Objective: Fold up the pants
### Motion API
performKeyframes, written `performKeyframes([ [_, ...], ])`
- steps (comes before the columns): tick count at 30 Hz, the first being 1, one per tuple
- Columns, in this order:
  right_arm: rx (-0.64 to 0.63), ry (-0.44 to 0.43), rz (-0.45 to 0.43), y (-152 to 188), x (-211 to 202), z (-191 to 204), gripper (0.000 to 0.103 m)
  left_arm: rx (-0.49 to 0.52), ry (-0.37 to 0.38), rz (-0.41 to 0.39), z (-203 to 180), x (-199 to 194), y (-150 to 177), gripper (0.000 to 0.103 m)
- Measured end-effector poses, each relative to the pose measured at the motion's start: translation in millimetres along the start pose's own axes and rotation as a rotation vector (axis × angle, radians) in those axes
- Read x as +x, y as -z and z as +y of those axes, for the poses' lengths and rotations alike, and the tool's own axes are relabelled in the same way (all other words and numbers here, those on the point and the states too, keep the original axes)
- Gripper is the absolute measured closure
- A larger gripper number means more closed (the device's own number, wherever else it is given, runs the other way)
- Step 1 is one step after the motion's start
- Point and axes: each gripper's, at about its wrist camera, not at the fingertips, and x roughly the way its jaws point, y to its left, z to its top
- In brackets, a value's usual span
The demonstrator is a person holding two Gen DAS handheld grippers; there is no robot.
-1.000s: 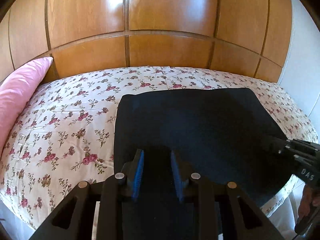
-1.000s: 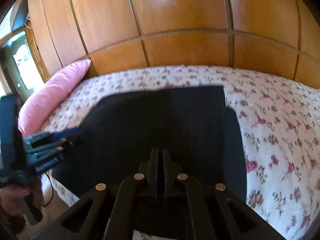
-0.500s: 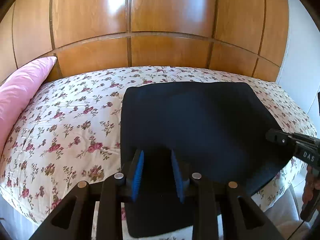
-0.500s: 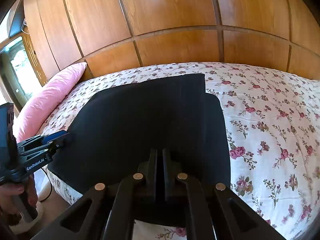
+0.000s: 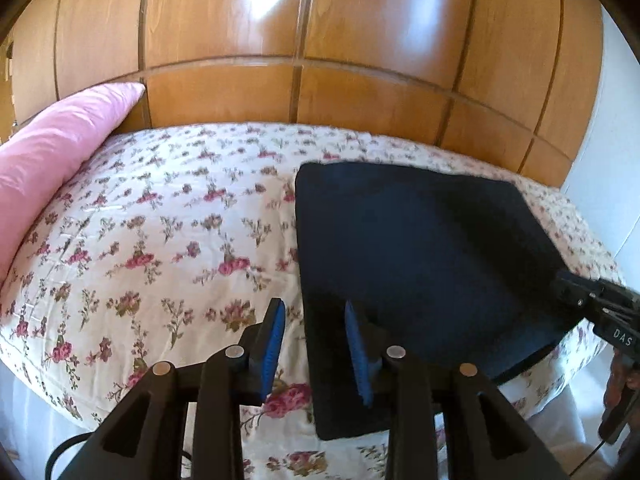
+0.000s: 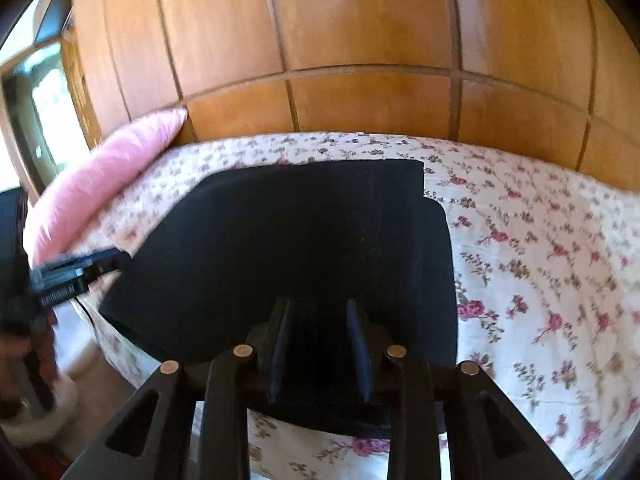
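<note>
Release after a fold. Nearest the viewer, the left gripper (image 5: 314, 344) stands with its blue pads (image 5: 274, 340) apart and opening, clamped on nothing: the near left edge of the pants (image 5: 420, 260) runs between them, no pad pressing on it. The right gripper (image 6: 318, 350) is likewise opening over the near right part of the pants (image 6: 304, 248), dark cloth lying between its fingers but apparently not pinched. The pants lie folded into a dark, roughly rectangular stack on the floral bedspread (image 5: 160, 240), close to the bed's near edge, one layer stepping out at the far right corner. To finish the step well, both tools should draw back only once fully clear of the cloth, without dragging the top layer. Beyond the pants lie the pink pillow (image 5: 60, 152), then the wooden panelling (image 5: 320, 40).
</note>
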Motion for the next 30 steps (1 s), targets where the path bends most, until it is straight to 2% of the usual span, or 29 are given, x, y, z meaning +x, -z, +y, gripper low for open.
performKeyframes([
  [3,0.01,-0.009,-0.003,-2,-7,-2,0.074,0.031,0.007,-0.006,-2,-1,4,0.071],
  [4,0.029,-0.016,-0.012,-4,-10,-6,0.071,0.036,0.018,-0.003,-2,0,3,0.071],
  [5,0.059,-0.02,-0.024,-5,-13,-13,0.066,0.033,0.033,0.004,0,1,1,0.071],
  [7,0.107,-0.006,-0.038,-8,-17,-24,0.034,0.002,0.08,0.015,8,3,-3,0.068],
  [8,0.134,0.005,-0.045,-8,-18,-30,0.03,-0.022,0.103,0.021,14,5,-6,0.06],
  [10,0.186,-0.009,-0.033,-9,-17,-47,0.027,-0.059,0.146,0.035,22,7,-10,0.05],
  [12,0.222,-0.021,0.018,-10,-8,-61,0.021,-0.104,0.211,0.046,30,11,-14,0.047],
  [13,0.243,-0.023,0.059,-10,0,-69,0.019,-0.139,0.268,0.07,36,17,-17,0.047],
  [15,0.292,-0.038,0.126,-11,15,-85,0.019,-0.186,0.319,0.114,43,28,-21,0.046],
  [19,0.415,-0.197,0.192,-7,37,-107,0.017,-0.228,0.409,0.185,46,49,-27,0.046],
  [25,0.487,-0.333,0.22,-4,61,-113,0.017,-0.251,0.497,0.257,49,71,-33,0.046],
  [30,0.501,-0.359,0.202,-7,73,-109,0.017,-0.281,0.551,0.282,51,77,-34,0.046],
])
